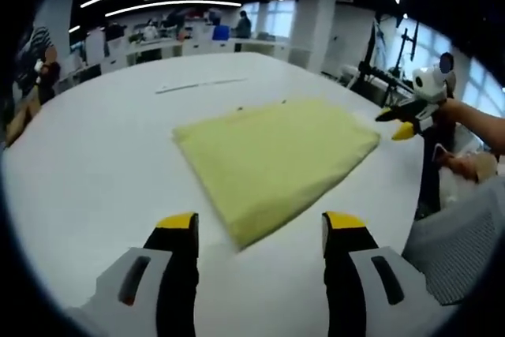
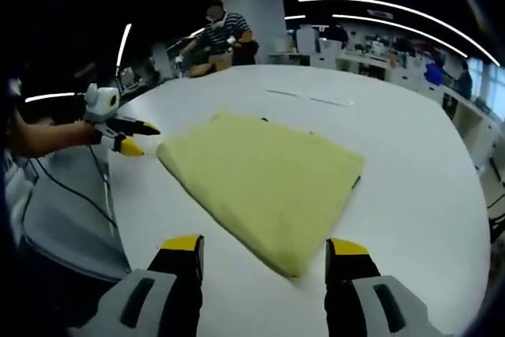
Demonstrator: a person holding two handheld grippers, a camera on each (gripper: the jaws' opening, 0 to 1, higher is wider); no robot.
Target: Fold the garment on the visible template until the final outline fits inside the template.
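Both jaw pairs stood wide apart, gripping nothing: our left gripper [image 1: 259, 226] and right gripper [image 2: 267, 250] hung just short of the garment | yellow garment [image 1: 276, 155] lay folded flat on the white table [image 1: 95, 171], near corner between our jaws | beyond, a person [image 2: 223, 33] at the table's far edge

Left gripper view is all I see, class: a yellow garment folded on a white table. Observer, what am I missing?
Observer: A person in a striped shirt stands beyond the table's far edge.
Operator: My right gripper's jaws?
Observer: The right gripper is open; the garment's near corner shows between its jaws.
Operator: Anything beside the table?
Observer: A black cable trails over a grey surface there.
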